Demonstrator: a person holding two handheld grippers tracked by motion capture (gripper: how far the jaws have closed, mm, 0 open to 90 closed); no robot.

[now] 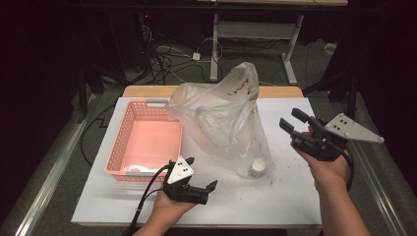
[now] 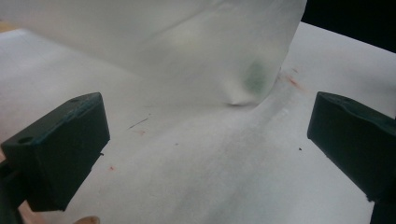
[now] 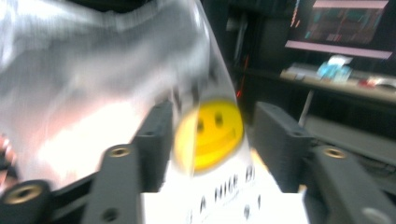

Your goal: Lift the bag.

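Both tongs, left (image 1: 202, 173) and right (image 1: 290, 119), gape, released; the unsupported plastic bag (image 1: 223, 118) may slump, rolling its bottle (image 1: 257, 167) off the worktop (image 1: 285, 201).

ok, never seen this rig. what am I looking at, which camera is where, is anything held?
No robot arm: a person holds a hand-held two-jaw tool in each hand. The high view looks down on the table; the other two cameras ride on the grippers, looking along their black jaws. On the white sheet stand a pink basket and a clear plastic bag with a small jar inside. The left gripper is open, nothing between its jaws. The right gripper is open beside the bag; its view shows the smiley-printed film between its jaws, apparently not pinched.
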